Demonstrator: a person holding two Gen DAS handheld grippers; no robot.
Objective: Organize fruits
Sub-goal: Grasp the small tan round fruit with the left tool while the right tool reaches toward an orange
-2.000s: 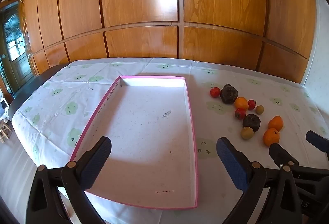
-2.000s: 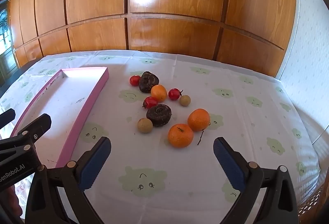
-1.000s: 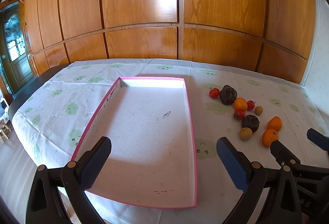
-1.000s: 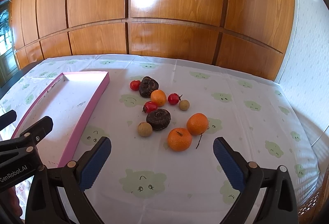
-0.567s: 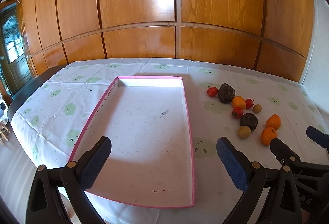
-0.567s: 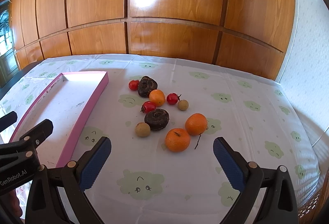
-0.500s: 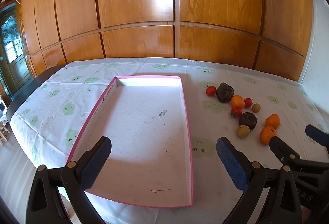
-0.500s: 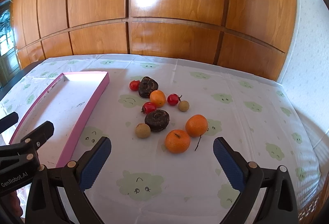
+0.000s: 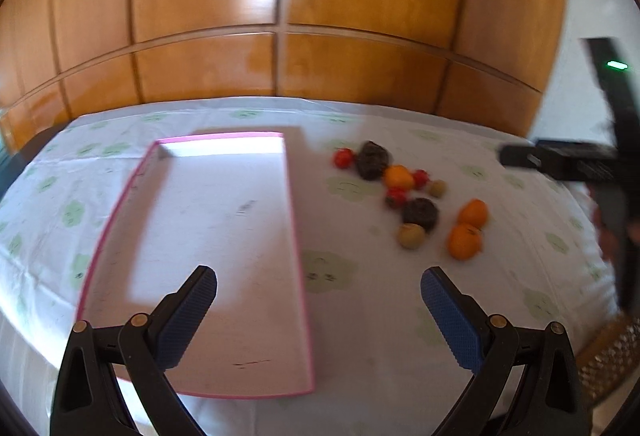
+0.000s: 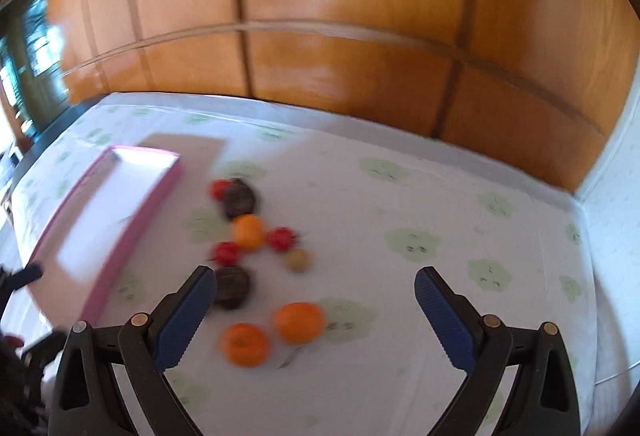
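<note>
While the right claw (image 10: 314,312) hangs wide over two oranges (image 10: 299,322), jaws just starting to close on nothing, and the left claw (image 9: 318,314) sits wide and empty over the pink tray (image 9: 298,256), centre one orange before squeezing; no writing readable on the surface (image 10: 440,204).

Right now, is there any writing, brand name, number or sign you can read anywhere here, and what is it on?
None can be read.
Dark marks inside the shallow pink-rimmed white tray: too small and blurred to tell if they are writing.
White tablecloth with pale green cloud faces: drawings only, no words.
Black right gripper, blurred in the left wrist view: no lettering legible.
</note>
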